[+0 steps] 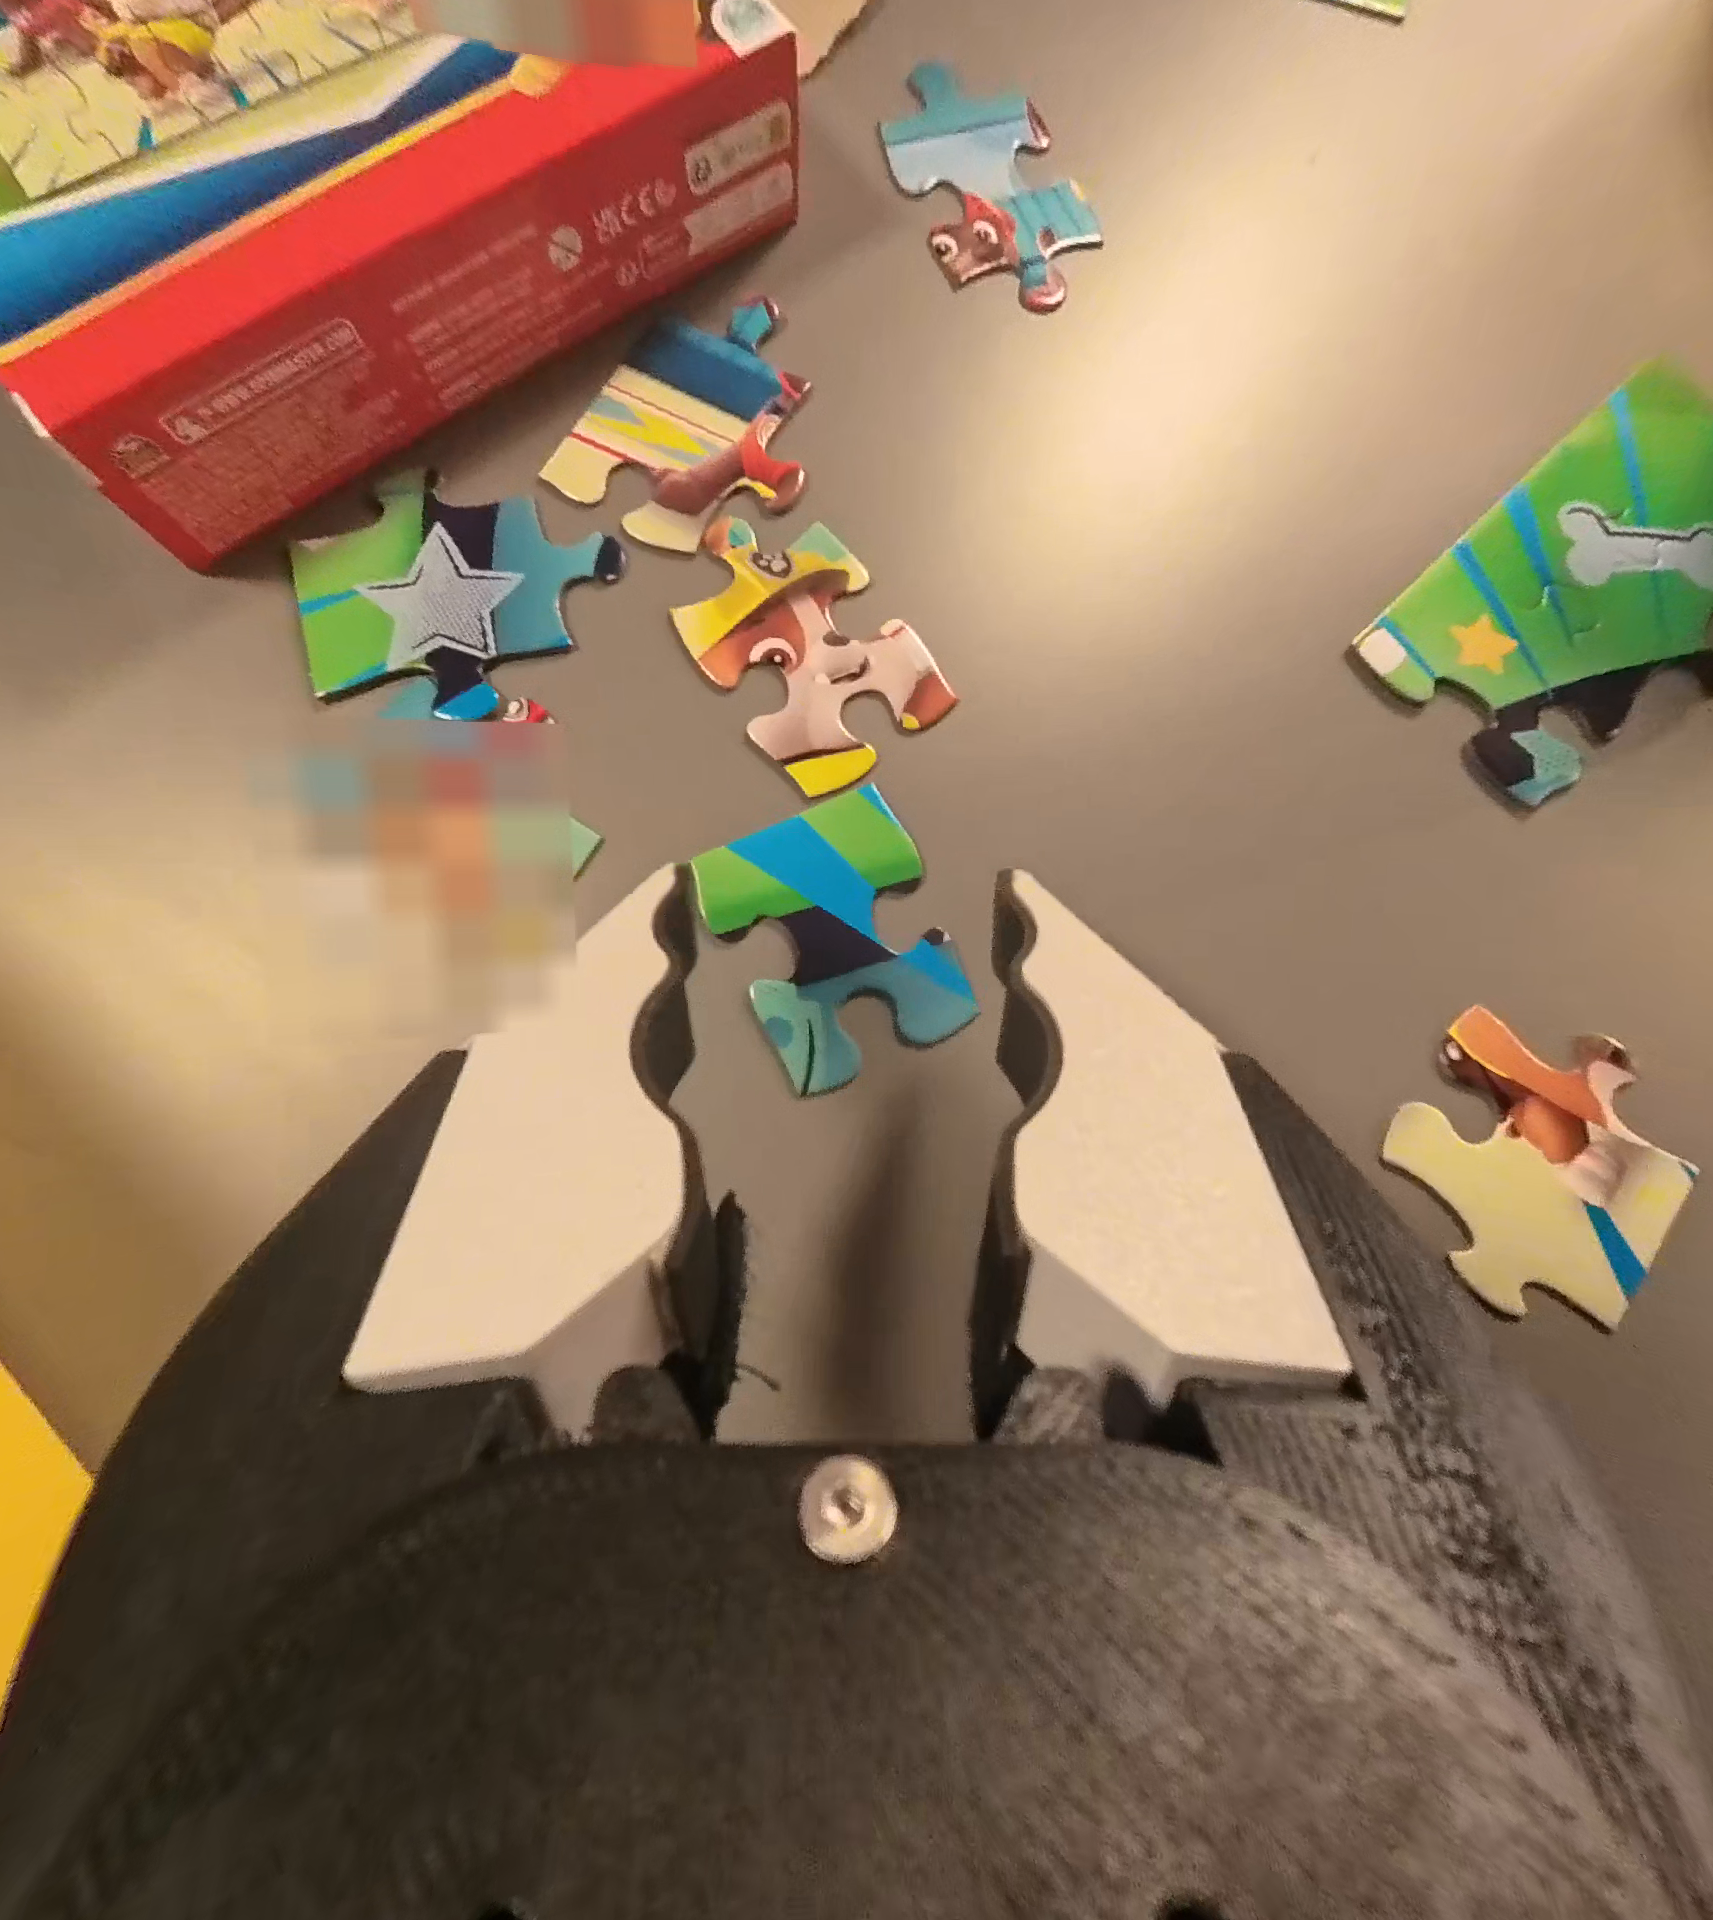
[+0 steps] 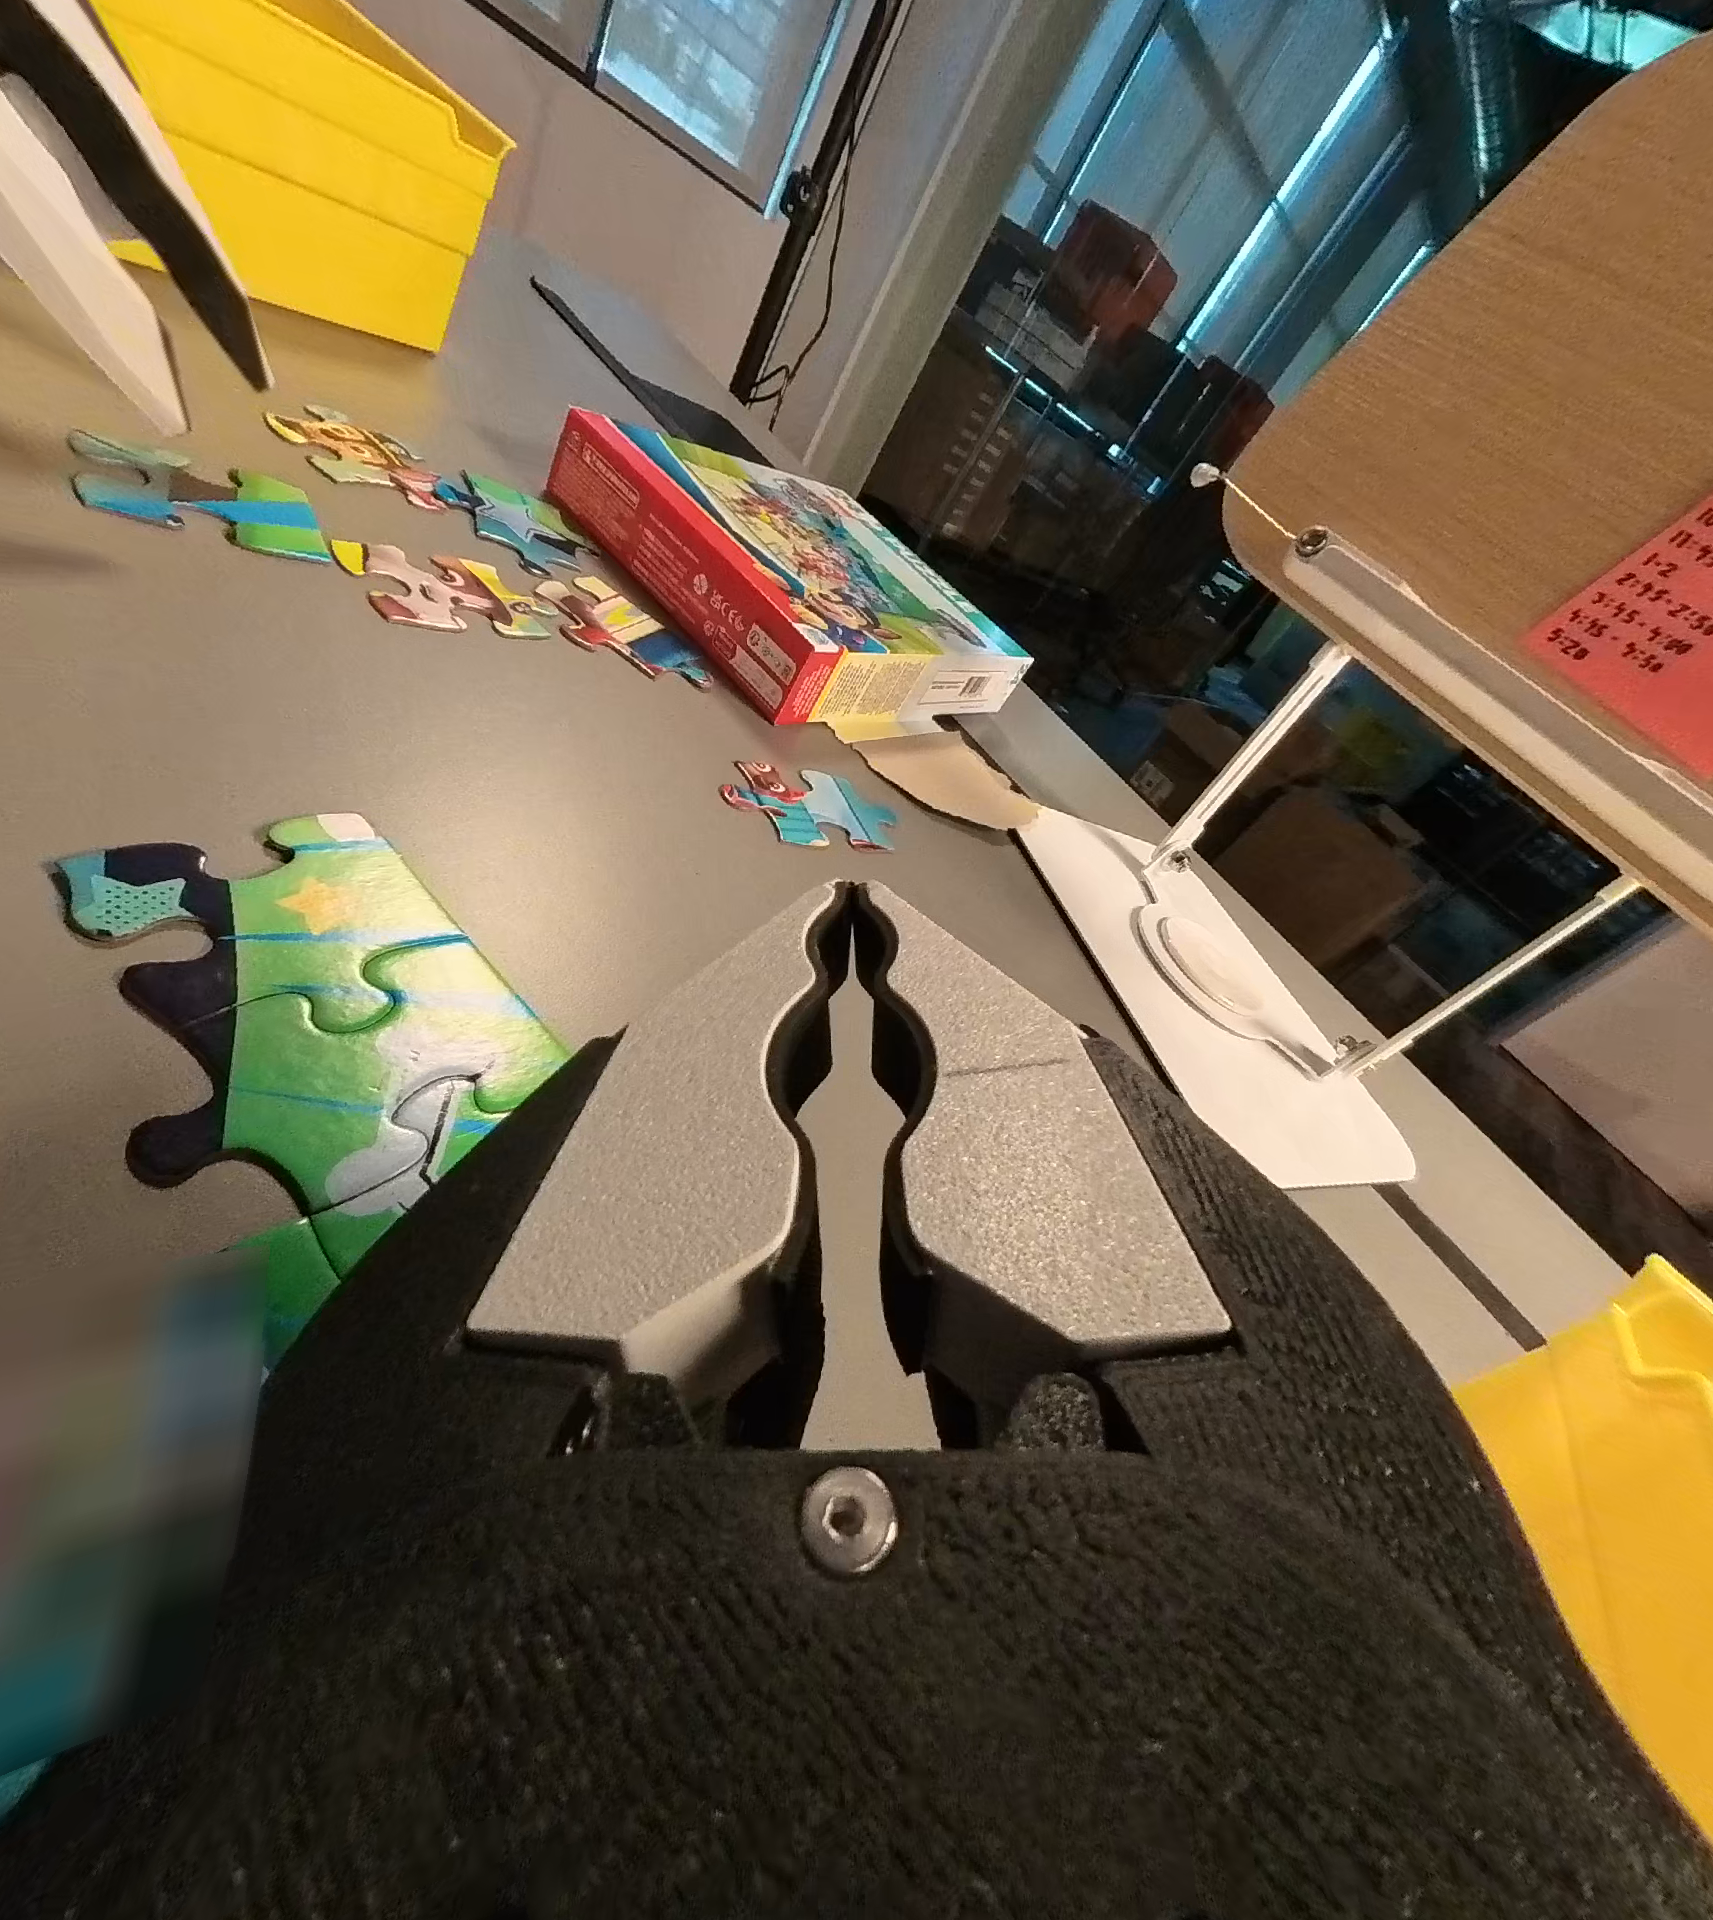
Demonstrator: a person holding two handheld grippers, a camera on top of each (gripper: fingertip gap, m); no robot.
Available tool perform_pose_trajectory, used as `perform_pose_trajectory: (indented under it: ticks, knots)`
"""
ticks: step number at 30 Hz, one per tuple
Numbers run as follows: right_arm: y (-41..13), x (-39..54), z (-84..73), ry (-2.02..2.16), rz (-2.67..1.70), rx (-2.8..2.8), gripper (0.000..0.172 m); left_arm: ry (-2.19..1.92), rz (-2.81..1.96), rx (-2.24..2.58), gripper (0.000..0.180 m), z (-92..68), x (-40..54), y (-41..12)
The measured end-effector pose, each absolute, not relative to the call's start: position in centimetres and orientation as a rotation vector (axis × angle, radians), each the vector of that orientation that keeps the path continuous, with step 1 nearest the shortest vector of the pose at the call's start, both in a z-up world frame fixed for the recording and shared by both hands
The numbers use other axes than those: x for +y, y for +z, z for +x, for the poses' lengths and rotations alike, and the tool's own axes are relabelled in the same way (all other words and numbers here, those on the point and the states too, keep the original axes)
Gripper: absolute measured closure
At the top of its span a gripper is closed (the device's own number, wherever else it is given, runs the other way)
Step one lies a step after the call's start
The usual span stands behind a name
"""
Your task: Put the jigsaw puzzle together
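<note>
My left gripper (image 1: 839, 878) is open just above the grey table (image 1: 1195, 727). A green, blue and navy puzzle piece (image 1: 831, 935) lies flat on the table between its white fingers (image 1: 561, 1091). Its left edge is close to the left pad and there is a clear gap to the right pad. In the right wrist view this gripper (image 2: 208, 400) stands over the same piece (image 2: 208, 504). My right gripper (image 2: 852, 891) is shut with nothing between its pads. It hovers over the table next to a joined green puzzle section (image 2: 343, 1039), which also shows in the left wrist view (image 1: 1600, 582).
A red puzzle box (image 1: 364, 260) lies at the back left, also in the right wrist view (image 2: 779, 561). Several loose pieces lie around, such as a dog-face piece (image 1: 810, 655) and one at the right (image 1: 1548, 1174). Yellow bins (image 2: 312, 177) (image 2: 1662, 1507) flank the table. A white stand base (image 2: 1226, 1029) sits at the right. Across from one pair of fingers to the other is roughly 25 cm. From my right tips it is roughly 10 cm to the joined green puzzle section (image 2: 343, 1039); from my left, 20 cm. It is also in sight in the left wrist view (image 1: 1583, 611).
</note>
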State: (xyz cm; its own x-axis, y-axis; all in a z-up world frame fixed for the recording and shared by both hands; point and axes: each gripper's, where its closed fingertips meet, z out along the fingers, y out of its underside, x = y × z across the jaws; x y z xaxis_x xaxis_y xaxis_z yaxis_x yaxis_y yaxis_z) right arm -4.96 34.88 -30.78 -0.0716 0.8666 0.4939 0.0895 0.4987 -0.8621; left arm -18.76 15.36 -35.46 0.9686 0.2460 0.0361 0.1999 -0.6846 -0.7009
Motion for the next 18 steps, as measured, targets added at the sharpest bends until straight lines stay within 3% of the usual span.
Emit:
perform_pose_trajectory:
  ticks: [18]
  knots:
    - [-30.8,34.9,-5.0,0.794,-0.865,-1.521,0.172,0.117,-2.262,-0.336,0.126,-19.4,16.0,-36.5]
